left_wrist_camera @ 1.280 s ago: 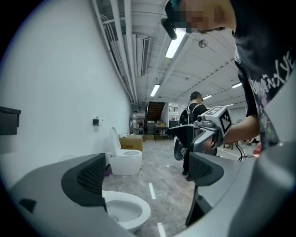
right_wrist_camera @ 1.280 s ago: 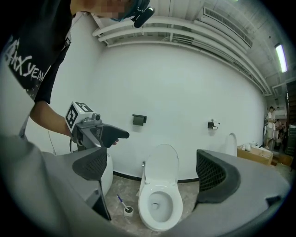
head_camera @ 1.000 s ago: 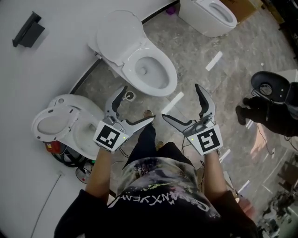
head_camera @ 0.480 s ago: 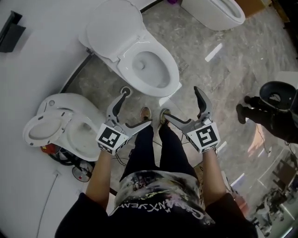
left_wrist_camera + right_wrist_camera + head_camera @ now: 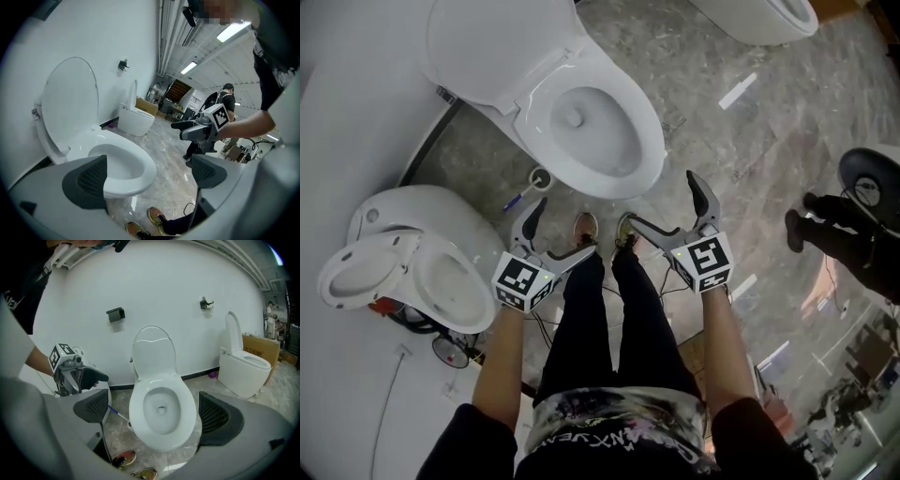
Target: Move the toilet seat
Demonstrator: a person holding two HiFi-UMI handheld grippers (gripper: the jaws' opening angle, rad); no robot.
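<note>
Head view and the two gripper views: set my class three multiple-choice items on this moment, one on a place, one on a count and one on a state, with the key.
1. Where is the toilet brush?
A. On the floor between the middle toilet and the left toilet
B. Inside a bowl
C. Hung on the wall

2. How many toilets show in the head view?
A. One
B. Two
C. Three

3. The middle toilet's lid is:
A. shut over the bowl
B. raised
C. lying on the floor

Key: 1 A, its cup sits on the floor in the gap between those two; 2 C, a third toilet is cut off by the top edge; 3 B, it stands up behind the toilet.
</note>
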